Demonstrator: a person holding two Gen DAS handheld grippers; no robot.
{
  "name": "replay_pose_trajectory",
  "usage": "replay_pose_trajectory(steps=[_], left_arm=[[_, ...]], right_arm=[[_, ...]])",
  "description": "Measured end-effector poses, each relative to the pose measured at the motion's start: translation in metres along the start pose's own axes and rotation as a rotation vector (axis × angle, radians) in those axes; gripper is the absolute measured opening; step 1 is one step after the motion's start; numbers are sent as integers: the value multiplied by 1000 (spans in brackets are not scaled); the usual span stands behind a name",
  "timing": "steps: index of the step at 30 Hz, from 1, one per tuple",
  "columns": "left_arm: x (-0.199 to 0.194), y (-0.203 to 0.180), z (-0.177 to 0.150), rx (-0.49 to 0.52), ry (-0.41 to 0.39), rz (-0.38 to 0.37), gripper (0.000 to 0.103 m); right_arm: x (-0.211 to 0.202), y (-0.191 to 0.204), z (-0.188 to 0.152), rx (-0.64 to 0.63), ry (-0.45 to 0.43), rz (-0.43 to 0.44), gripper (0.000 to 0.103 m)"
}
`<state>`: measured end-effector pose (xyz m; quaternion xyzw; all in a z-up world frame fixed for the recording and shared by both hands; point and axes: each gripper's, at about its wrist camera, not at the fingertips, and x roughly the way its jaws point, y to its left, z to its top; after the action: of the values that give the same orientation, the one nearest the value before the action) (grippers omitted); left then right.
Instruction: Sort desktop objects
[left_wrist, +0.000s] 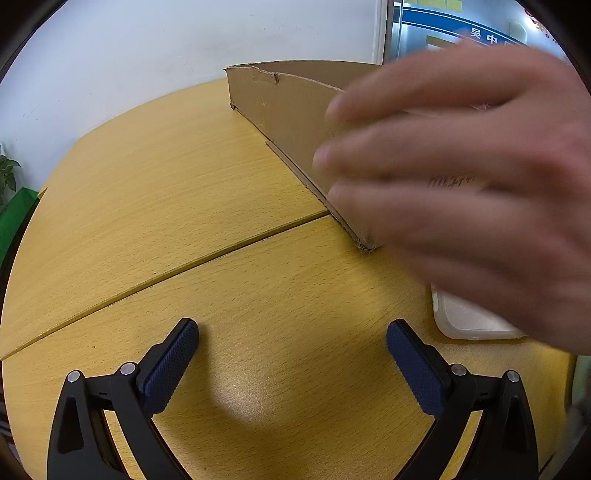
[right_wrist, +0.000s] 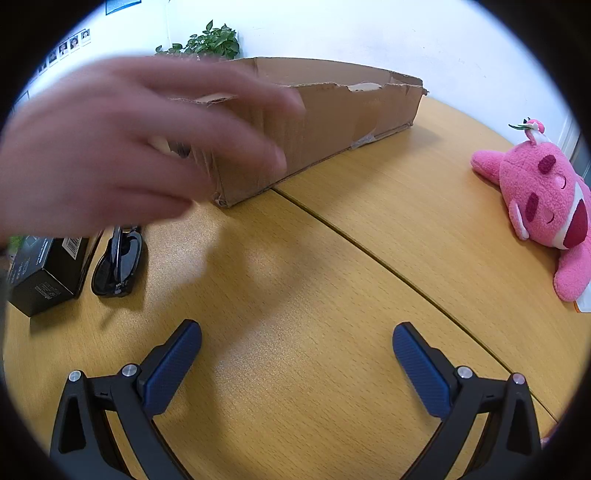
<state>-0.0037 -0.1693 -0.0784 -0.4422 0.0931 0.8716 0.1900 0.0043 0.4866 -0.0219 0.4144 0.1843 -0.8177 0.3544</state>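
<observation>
A long open cardboard box (left_wrist: 288, 110) lies on the yellow wooden table (left_wrist: 166, 192); it also shows in the right wrist view (right_wrist: 332, 122). A blurred bare hand (left_wrist: 461, 177) passes in front of it, and shows in the right wrist view (right_wrist: 122, 147) too. My left gripper (left_wrist: 292, 334) is open and empty above bare table. My right gripper (right_wrist: 297, 338) is open and empty. Black sunglasses (right_wrist: 118, 262) and a black box (right_wrist: 40, 273) lie at the left. A pink plush toy (right_wrist: 546, 206) lies at the right. A white plastic container (left_wrist: 469, 317) is partly hidden under the hand.
A seam (right_wrist: 388, 262) runs across the table between two tabletops. A potted plant (right_wrist: 207, 40) stands behind the cardboard box by the white wall. A green object (left_wrist: 14, 218) sits off the table's left edge.
</observation>
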Motion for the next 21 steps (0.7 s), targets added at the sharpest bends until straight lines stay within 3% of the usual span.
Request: replay_pose_trajectory(steps=[17, 21], left_arm=[[2, 1, 0, -3, 0, 2, 103], [1, 0, 0, -3, 0, 2, 103]], right_arm=[[1, 1, 3, 3, 0, -1, 103], [19, 4, 12, 125, 1, -86, 103]])
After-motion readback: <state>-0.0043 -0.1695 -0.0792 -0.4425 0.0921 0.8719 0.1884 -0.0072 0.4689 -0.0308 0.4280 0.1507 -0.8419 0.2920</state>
